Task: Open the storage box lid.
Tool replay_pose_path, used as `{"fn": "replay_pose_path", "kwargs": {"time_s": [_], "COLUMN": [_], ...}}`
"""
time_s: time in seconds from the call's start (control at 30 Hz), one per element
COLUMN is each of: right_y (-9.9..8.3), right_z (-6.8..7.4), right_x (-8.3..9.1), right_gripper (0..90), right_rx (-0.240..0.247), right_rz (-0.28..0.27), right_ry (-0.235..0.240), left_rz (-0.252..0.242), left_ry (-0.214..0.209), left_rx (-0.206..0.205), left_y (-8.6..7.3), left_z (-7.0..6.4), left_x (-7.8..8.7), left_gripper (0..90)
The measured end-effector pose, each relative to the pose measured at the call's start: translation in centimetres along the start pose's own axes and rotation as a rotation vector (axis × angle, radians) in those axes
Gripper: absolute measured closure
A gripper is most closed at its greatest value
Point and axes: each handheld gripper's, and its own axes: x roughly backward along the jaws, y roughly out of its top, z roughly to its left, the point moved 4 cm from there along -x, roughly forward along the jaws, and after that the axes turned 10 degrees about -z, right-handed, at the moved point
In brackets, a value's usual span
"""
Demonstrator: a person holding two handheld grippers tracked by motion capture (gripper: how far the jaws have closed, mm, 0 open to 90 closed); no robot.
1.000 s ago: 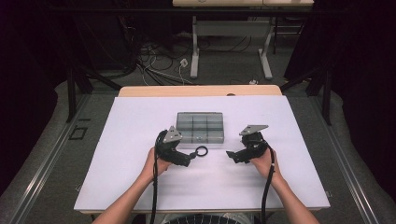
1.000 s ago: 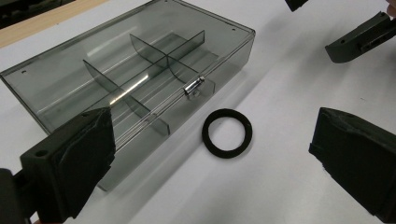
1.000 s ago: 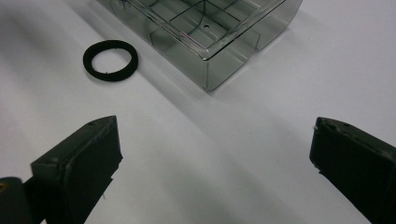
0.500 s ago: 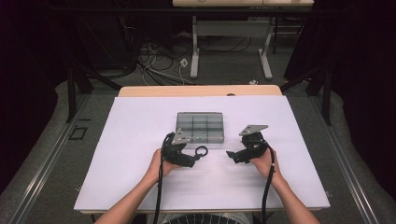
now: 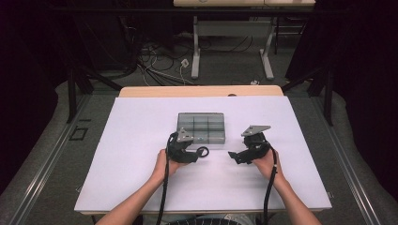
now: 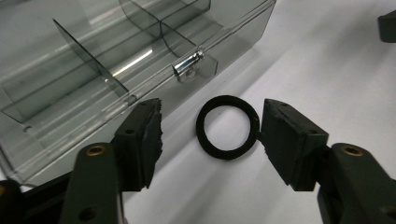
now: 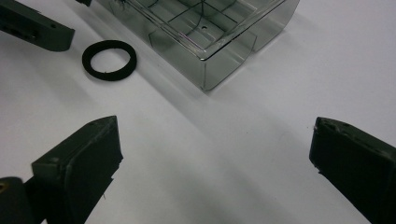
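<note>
A person's left gripper (image 6: 210, 135) sits with jaws spread around a black ring (image 6: 227, 127) lying flat on the white table (image 5: 141, 140), just beside a clear divided box (image 5: 201, 126) whose visible compartments look empty. Closing on the ring seems next. The right gripper (image 5: 234, 157) rests released nearby, holding nothing

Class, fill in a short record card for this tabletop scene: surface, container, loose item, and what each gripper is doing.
surface: white table top
container: clear divided box, latch side facing the person
loose item: black ring flat on the table beside the box
left gripper: open, jaws either side of the ring, one pad touching its edge
right gripper: open, nothing between its jaws
</note>
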Motion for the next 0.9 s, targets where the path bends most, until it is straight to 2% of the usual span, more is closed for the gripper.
{"fn": "replay_pose_path", "kwargs": {"time_s": [0.23,0.27,0.37,0.4,0.53,0.57,0.67,0.8,0.9], "right_y": [-0.1,-0.1,-0.1,-0.1,-0.1,-0.1,-0.1,-0.1,-0.2], "right_z": [-0.1,-0.1,0.0,0.1,0.1,0.1,0.1,0.2,0.2], "right_x": [-0.1,-0.1,-0.2,-0.1,-0.2,-0.2,-0.2,-0.2,-0.4], "right_gripper": [2.3,2.2,2.3,2.4,2.5,2.6,2.7,3.1,3.6], "right_rx": [0.002,0.005,0.005,0.002,0.011,0.013,0.008,0.009,0.015], "right_rz": [0.003,0.004,0.008,0.028,0.02,0.018,0.006,0.02,0.017], "right_ry": [0.0,0.002,0.003,0.003,0.002,0.0,-0.005,0.0,-0.002], "left_rz": [-0.015,-0.023,-0.033,-0.038,-0.052,-0.048,-0.056,-0.071,-0.086], "left_ry": [0.025,0.023,0.027,0.022,0.019,0.021,0.012,0.017,0.019], "left_rx": [0.037,0.054,0.052,0.058,0.076,0.068,0.085,0.104,0.139], "left_y": [0.0,0.0,0.0,0.0,0.0,-0.1,-0.1,-0.2,-0.3], "left_z": [0.1,0.0,0.1,0.1,0.1,0.2,0.1,0.1,0.1], "left_x": [-0.8,-0.9,-1.0,-1.1,-1.2,-1.2,-1.4,-1.5,-1.5], "left_gripper": [56.4,57.5,59.3,59.7,63.4,64.3,67.5,72.3,75.7]}}
